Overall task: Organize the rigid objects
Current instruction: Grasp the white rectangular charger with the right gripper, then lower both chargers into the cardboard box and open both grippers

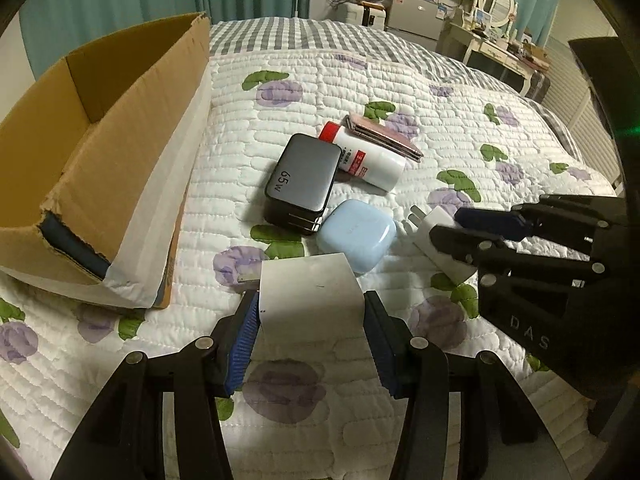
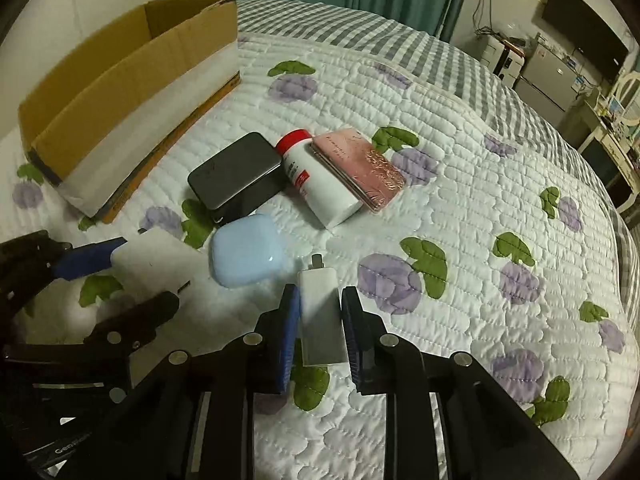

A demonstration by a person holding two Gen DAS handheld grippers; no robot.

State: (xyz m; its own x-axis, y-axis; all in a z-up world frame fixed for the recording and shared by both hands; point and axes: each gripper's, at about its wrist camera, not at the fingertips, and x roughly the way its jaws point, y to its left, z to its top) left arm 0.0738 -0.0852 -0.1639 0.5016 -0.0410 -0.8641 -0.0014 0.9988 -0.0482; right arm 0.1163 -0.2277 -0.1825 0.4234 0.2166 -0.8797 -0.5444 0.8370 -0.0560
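Note:
On the quilted bed, my left gripper [image 1: 310, 304] is shut on a flat white block [image 1: 310, 296], seen from the side in the right wrist view [image 2: 156, 268]. My right gripper [image 2: 320, 300] is shut on a white plug charger [image 2: 320, 316], which also shows in the left wrist view [image 1: 438, 240]. Loose between them lie a black 65W charger [image 1: 300, 182], a light blue earbud case [image 1: 356, 236], a white bottle with a red cap [image 1: 364, 156] and a pink wallet [image 1: 384, 136]. An open cardboard box [image 1: 104, 152] stands at the left.
The box's near end is torn, with white paper along its side [image 1: 160, 208]. Grey checked bedding [image 1: 360, 40] covers the far end of the bed. A dresser with a mirror [image 1: 496, 4] and a fridge stand beyond.

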